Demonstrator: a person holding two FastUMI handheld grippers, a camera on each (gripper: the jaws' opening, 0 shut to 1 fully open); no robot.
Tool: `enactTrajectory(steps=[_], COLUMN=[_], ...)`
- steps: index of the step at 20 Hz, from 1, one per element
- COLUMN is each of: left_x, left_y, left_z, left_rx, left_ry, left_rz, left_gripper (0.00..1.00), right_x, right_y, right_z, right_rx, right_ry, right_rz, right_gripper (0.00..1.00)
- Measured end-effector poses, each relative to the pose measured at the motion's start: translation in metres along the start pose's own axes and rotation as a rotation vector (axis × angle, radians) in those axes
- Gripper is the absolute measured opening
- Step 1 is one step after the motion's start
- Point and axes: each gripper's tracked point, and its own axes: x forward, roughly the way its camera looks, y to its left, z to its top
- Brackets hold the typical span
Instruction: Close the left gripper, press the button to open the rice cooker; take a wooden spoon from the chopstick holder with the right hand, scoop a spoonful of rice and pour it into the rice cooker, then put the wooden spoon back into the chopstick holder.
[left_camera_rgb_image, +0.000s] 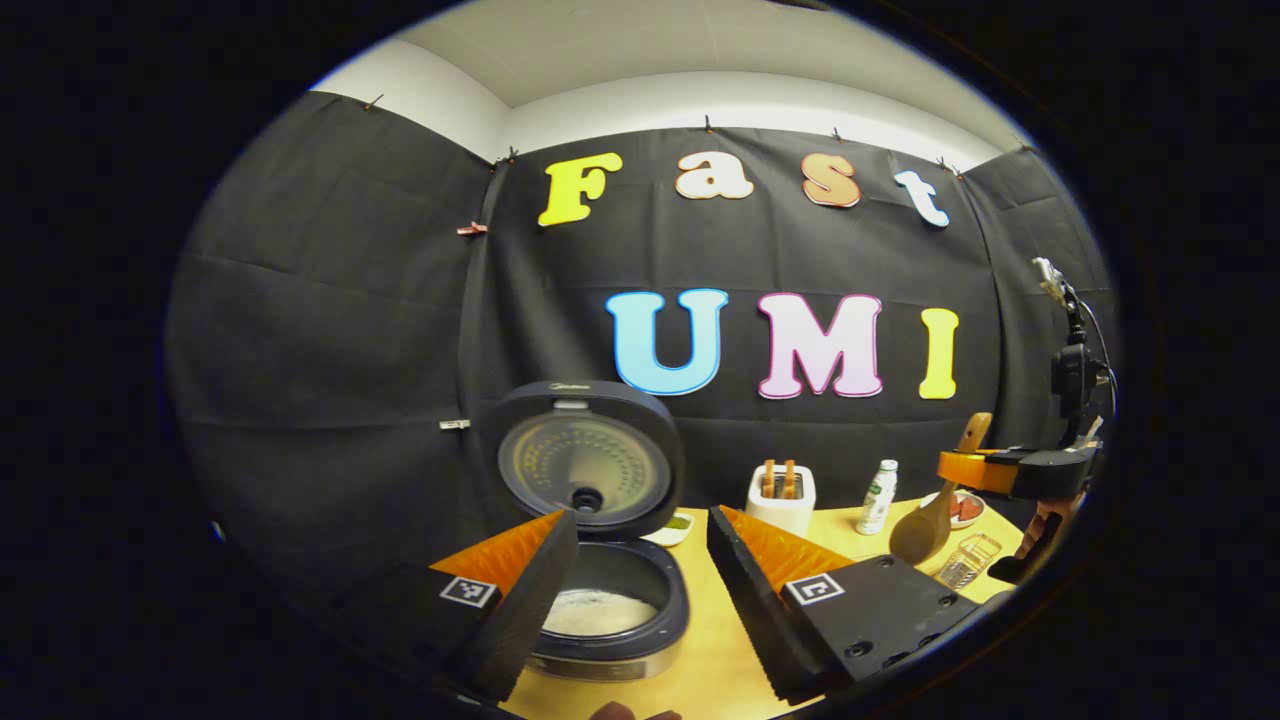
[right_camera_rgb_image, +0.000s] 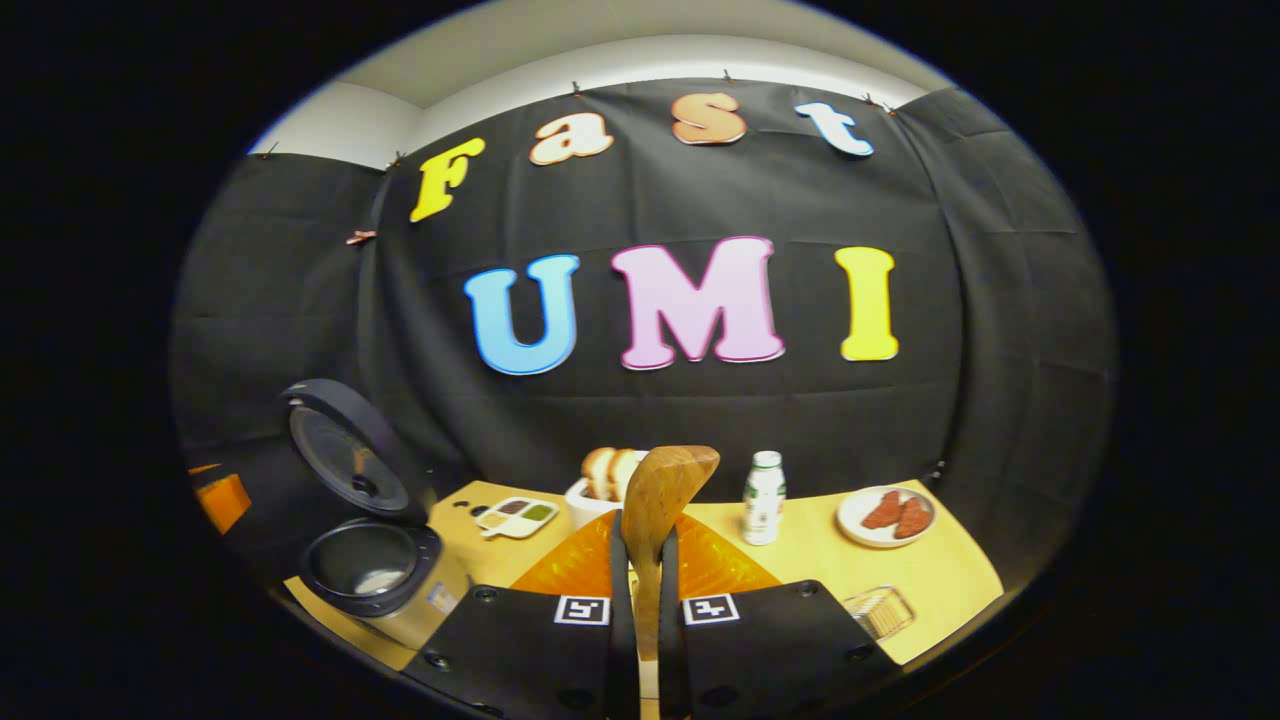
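Well, the biggest thing on the yellow table (right_camera_rgb_image: 940, 580) is the rice cooker (left_camera_rgb_image: 610, 610), and everything else sits off from it. Its lid (left_camera_rgb_image: 585, 462) stands swung up and back, the round inner plate facing forward, and the dark pot below holds a pale layer of rice (left_camera_rgb_image: 598, 612) at the bottom. In the right gripper view the same cooker (right_camera_rgb_image: 375, 575) stands at the table's near left corner, lid tilted open.

The left gripper (left_camera_rgb_image: 640, 590) hangs just in front of the cooker with its jaws spread wide — one finger crosses the pot's rim in the picture, the other sits to the right of the cooker, nothing between them.

The right gripper (right_camera_rgb_image: 640, 600) is clamped on the handle of the wooden spoon (right_camera_rgb_image: 665, 500), both fingers pressing it, the bowl pointing up past the tips. From the left gripper view that gripper (left_camera_rgb_image: 985, 470) is well to the right of the cooker, above the table, and the spoon (left_camera_rgb_image: 925, 525) hangs bowl-down from it.

Behind and right of the cooker stands a white toaster (left_camera_rgb_image: 781, 498) with bread slices in it, then a small white bottle (left_camera_rgb_image: 878, 497), then a plate (right_camera_rgb_image: 887, 516) with reddish pieces — farthest from the cooker. A small sauce dish (right_camera_rgb_image: 517, 516) lies just behind the cooker. A clear ribbed glass holder (left_camera_rgb_image: 966, 562) sits near the table's front edge, below the spoon.
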Motion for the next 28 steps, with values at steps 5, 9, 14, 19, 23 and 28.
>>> enactTrajectory(steps=[5,9,14,19,23,28], left_x=[0.013,0.014,0.004,0.0,-0.001,-0.005], left_y=[-0.037,-0.048,-0.061,-0.066,-0.064,-0.06], left_z=[0.004,0.004,0.002,0.0,0.004,0.006], left_rx=[0.038,0.058,0.087,0.092,0.09,0.077], left_ry=[-0.015,-0.013,-0.01,-0.004,-0.016,-0.025], left_rz=[0.012,0.05,0.07,0.06,0.058,0.053], left_gripper=[0.9,0.9,0.9,0.92,0.95,0.95], right_x=[-0.01,-0.006,0.0,-0.007,-0.022,-0.04], right_y=[-0.111,-0.161,-0.174,-0.176,-0.195,-0.21], right_z=[-0.009,-0.024,-0.057,-0.076,-0.097,-0.085], right_rx=[0.015,0.03,0.023,0.022,0.072,0.084], right_ry=[0.018,0.055,0.137,0.203,0.283,0.269], right_rz=[-0.142,-0.195,-0.191,-0.206,-0.313,-0.395], right_gripper=[0.12,0.12,0.12,0.16,0.34,0.43])
